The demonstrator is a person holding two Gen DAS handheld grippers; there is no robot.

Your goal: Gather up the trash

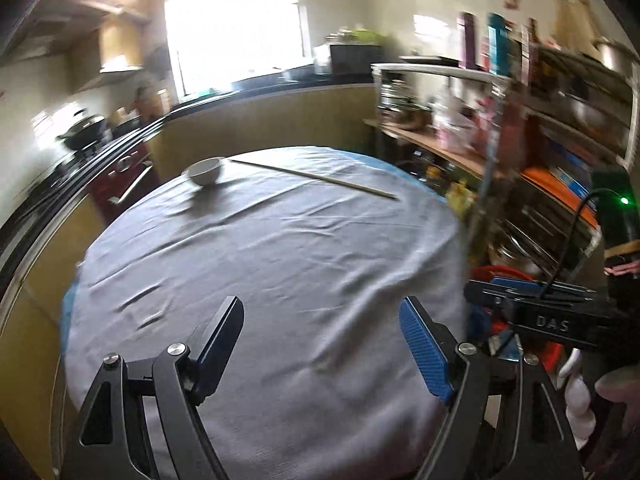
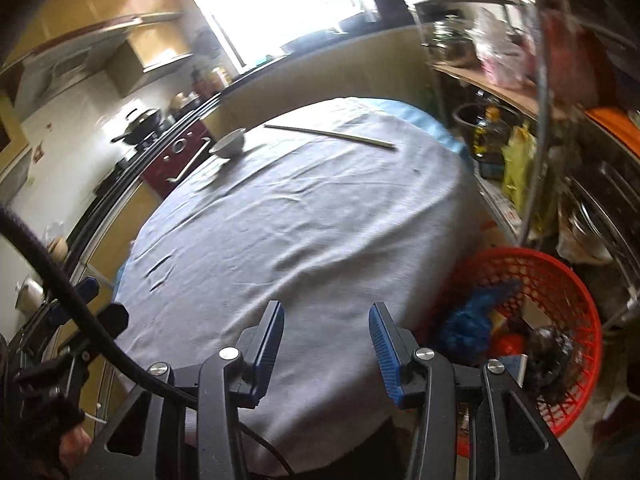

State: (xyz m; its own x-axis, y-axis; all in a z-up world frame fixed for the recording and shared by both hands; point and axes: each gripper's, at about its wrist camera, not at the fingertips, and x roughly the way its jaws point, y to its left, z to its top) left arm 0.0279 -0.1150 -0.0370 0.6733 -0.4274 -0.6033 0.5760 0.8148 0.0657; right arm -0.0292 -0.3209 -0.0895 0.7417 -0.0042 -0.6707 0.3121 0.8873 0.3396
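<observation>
In the left wrist view, a stove with a dark pan sits at the upper left of the frame, blurred. Right of it, toward the upper middle, a white bowl stands on the grey cloth that covers the round table. Just right of the bowl, chopsticks lie flat on the cloth, running toward the right. At the bottom middle, the left gripper hangs above the near part of the cloth with its jaws spread wide and nothing between them. At the right edge, shelves hold crowded, blurred goods.

In the right wrist view, the left gripper shows at the lower left edge behind a black cable. The bowl and chopsticks lie in the upper middle. The right gripper sits at the bottom middle over the cloth's near edge, jaws wide apart and empty. At the lower right, a red basket stands on the floor just beside the table, holding trash: blue crumpled plastic and dark and orange scraps.
</observation>
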